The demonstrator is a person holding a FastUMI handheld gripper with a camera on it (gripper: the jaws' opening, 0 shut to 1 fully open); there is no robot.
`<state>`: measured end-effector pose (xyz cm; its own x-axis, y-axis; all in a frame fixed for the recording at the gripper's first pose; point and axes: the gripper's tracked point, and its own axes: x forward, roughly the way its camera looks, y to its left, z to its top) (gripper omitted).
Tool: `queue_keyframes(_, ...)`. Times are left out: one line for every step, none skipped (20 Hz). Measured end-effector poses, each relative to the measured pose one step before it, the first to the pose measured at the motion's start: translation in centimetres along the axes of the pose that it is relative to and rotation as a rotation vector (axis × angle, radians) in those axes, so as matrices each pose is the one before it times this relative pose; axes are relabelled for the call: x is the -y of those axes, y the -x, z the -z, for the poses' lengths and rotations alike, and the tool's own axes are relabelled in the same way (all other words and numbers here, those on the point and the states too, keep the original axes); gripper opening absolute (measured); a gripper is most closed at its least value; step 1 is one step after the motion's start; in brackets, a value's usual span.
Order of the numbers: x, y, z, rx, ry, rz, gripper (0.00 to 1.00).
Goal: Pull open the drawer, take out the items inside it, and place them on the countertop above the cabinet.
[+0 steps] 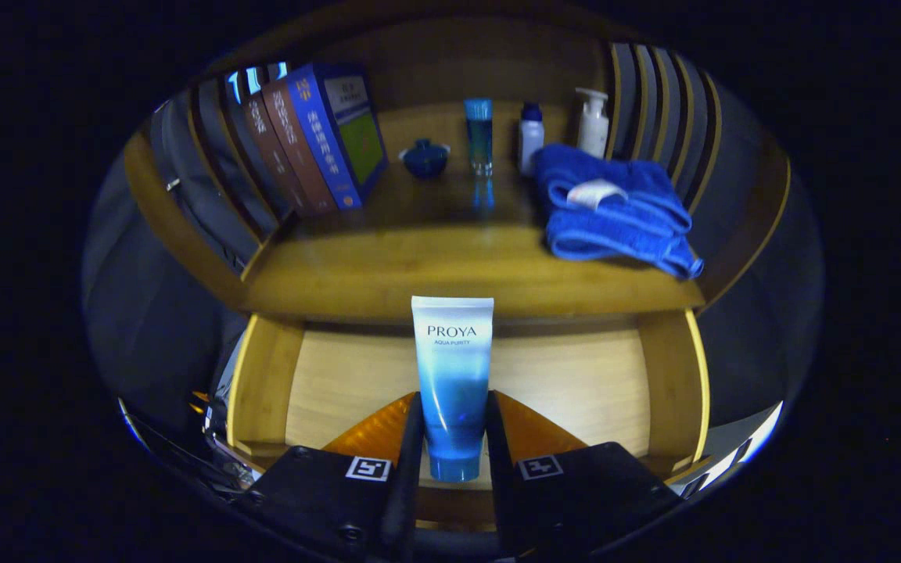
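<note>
1. While the drawer stands pulled open below the countertop, the gripper points forward and slightly down over the drawer's front edge, its two fingers drawn narrow and pressing on either side of a blue-and-white tube.
2. Held between the fingers, the tube stands upright with its cap end down near their base and its flat white end rising above them, in front of the countertop's front edge.
3. Beyond the fingers, the drawer's pale wooden floor shows bare to either side of the tube, framed by its left and right walls.
4. Well beyond the fingertips, on the countertop, a folded blue towel lies ahead and to the right, with a white tag on top.
5. Farther back, straight ahead of the fingers, a slim blue bottle stands upright, with a small round blue jar just beside it on the left.
6. To the right of the slim bottle stand a white bottle with a blue cap and a white pump bottle, both behind the towel.
7. Ahead and to the left, a row of books leans against the slatted side of the shelf unit.
</note>
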<state>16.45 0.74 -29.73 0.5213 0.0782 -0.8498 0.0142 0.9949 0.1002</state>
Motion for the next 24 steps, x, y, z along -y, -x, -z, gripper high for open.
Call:
queue_keyframes(0.338,-0.365,-1.637,0.01646,0.00281,0.00802,0.44)
queue_keyframes(0.145,-0.587,-1.589,0.01880,0.00104,0.00835,0.44)
queue_keyframes(0.161,-0.661,-1.262,0.01277,0.00334,0.00545,0.44)
queue_keyframes(0.012,-0.775,-1.372,0.01097,0.00351,0.00427,0.44)
queue_keyframes(0.177,-1.090,-1.274,0.00807,0.00403,0.00711,0.44)
queue_keyframes(0.111,-1.024,-1.176,0.00534,0.00544,0.00689,0.44)
queue_keyframes(-0.087,-1.218,-1.007,0.00277,0.00253,0.00662,0.44)
queue_keyframes(-0.006,-1.364,-0.846,-0.00241,0.00042,0.00321,0.44)
queue_keyframes(-0.076,-1.226,-0.621,-0.00735,0.00056,0.00695,0.44)
queue_keyframes(-0.029,-1.185,-0.557,-0.01112,0.00230,0.00543,0.44)
queue_keyframes(-0.060,-1.113,-0.273,-0.01186,0.00136,0.00065,0.44)
queue_keyframes(-0.112,-0.902,-0.320,-0.01243,0.00145,0.00036,0.44)
queue_keyframes(-0.039,-0.586,-0.215,-0.01016,-0.00159,0.00555,0.44)
queue_keyframes(-0.019,-0.639,-0.143,-0.00741,-0.00414,0.00456,0.44)
queue_keyframes(0.068,-0.305,0.076,-0.00854,-0.00706,0.00457,0.44)
queue_keyframes(0.110,-0.559,0.101,-0.01247,-0.00753,0.00092,0.44)
queue_keyframes(0.092,-0.663,0.256,-0.01400,-0.00469,-0.00041,0.44)
queue_keyframes(0.077,-0.353,0.409,-0.01388,-0.00218,-0.00111,0.44)
queue_keyframes(0.067,-0.130,0.011,-0.00768,0.00080,0.00131,0.46)
queue_keyframes(0.079,-0.130,0.048,0.00097,0.00220,-0.00026,0.48)
queue_keyframes(-0.080,-0.092,-0.120,0.00772,0.00153,-0.00436,0.51)
queue_keyframes(0.052,0.369,-0.207,0.01285,0.00059,0.00017,0.61)
queue_keyframes(-0.014,0.132,-0.187,0.01099,-0.00093,-0.00423,0.71)
queue_keyframes(0.040,0.537,0.175,0.00792,-0.00109,0.00338,0.80)
